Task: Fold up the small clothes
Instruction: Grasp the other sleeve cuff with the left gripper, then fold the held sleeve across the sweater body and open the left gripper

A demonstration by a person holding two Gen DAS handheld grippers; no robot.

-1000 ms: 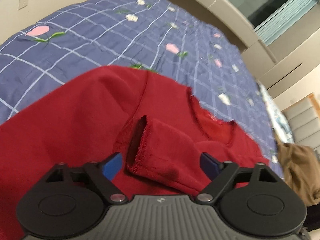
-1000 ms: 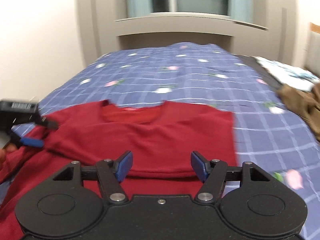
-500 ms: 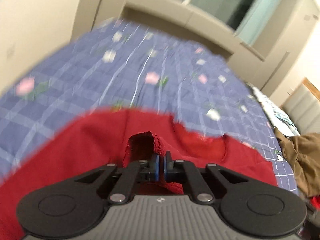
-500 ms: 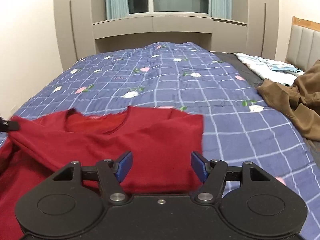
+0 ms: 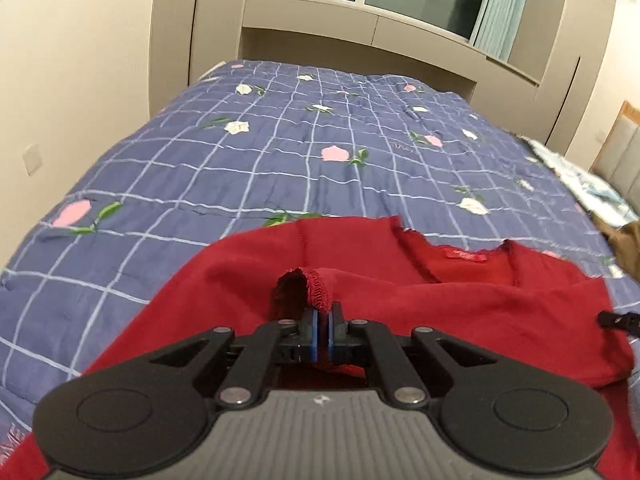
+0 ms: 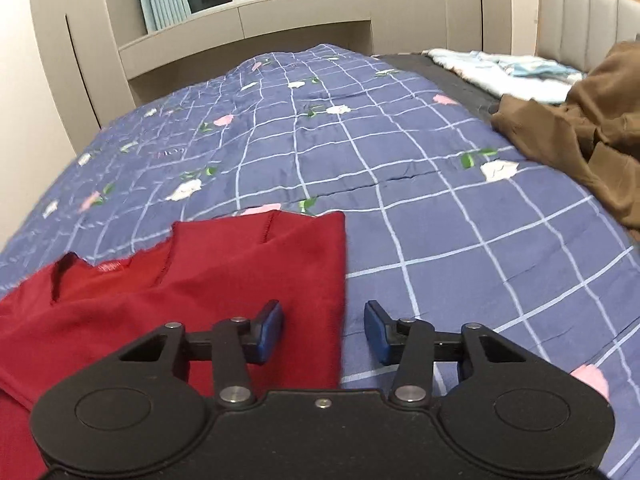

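The left gripper (image 5: 323, 320) is clamped on the sleeve cuff (image 5: 308, 286) of the red shirt (image 5: 460, 312), which lies on the blue quilt (image 5: 280, 152). The right gripper (image 6: 324, 330) has its jaws apart, just been closing, straddling the shirt's right edge; nothing is gripped.

No readable text anywhere. Red shirt (image 5: 460, 304) has a neck label (image 5: 464, 255) with pale marks on it, too small and blurred to read; same label in the right wrist view (image 6: 110, 267), also unreadable. Blue quilt (image 5: 280, 152) carries small stitched lettering (image 5: 402, 146) near a pink flower, blurred, can't make it out; similar faint lettering in the right wrist view (image 6: 168, 153), unreadable too. Small logo mark (image 5: 320, 400) on the left gripper body, a symbol, not letters.
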